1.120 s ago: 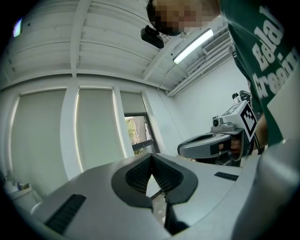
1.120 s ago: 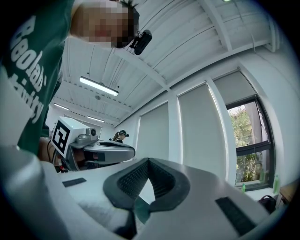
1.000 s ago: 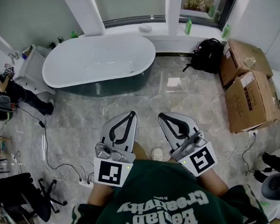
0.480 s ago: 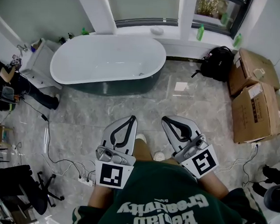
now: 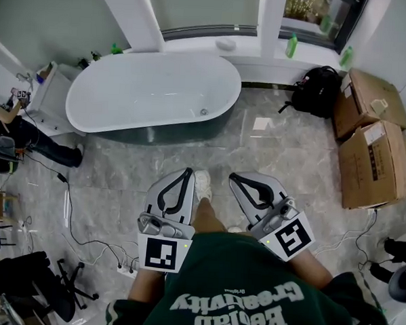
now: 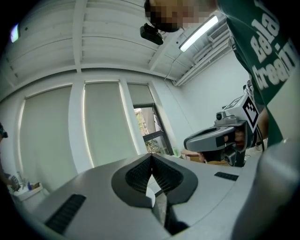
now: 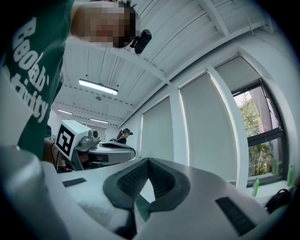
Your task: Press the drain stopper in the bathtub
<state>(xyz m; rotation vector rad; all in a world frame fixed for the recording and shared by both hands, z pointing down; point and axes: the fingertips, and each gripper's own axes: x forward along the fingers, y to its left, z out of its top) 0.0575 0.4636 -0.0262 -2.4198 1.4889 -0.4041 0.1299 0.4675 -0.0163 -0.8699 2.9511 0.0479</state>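
Head view: the drain stopper point(image 5: 203, 112) sits in the white bathtub point(image 5: 152, 88) towards its right end, well apart from the left tongs point(image 5: 187, 171) and right tongs point(image 5: 233, 176). Left gripper view: tips meet, nothing between. Right gripper view: likewise closed, empty.

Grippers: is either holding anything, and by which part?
Nothing is held. The left gripper and the right gripper are both shut with nothing between the jaws, above the floor and short of the bathtub.
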